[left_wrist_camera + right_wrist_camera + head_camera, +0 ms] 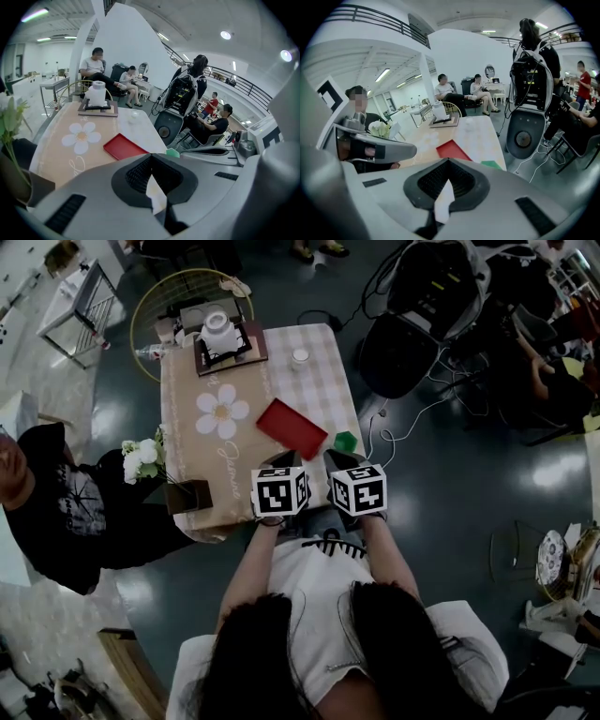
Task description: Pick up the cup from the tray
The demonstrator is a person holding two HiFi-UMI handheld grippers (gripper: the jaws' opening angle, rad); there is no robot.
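A small pale cup (300, 358) stands on the checked part of the tablecloth, far from both grippers, and shows again as the cup (134, 114). A flat red tray (292, 427) lies bare in the middle of the table. At the far end a white vessel (218, 332) sits on a dark square tray (251, 351). My left gripper (282, 461) and right gripper (339, 463) hover side by side over the table's near edge. Both are shut with nothing in them, as the left gripper (151, 159) and right gripper (449, 163) show close up.
A small green object (346, 442) lies by the table's right edge, just ahead of my right gripper. White flowers (142, 457) and a dark box (189, 495) stand at the near left corner. A person in black (66, 512) sits left. Black equipment (433, 296) and cables stand right.
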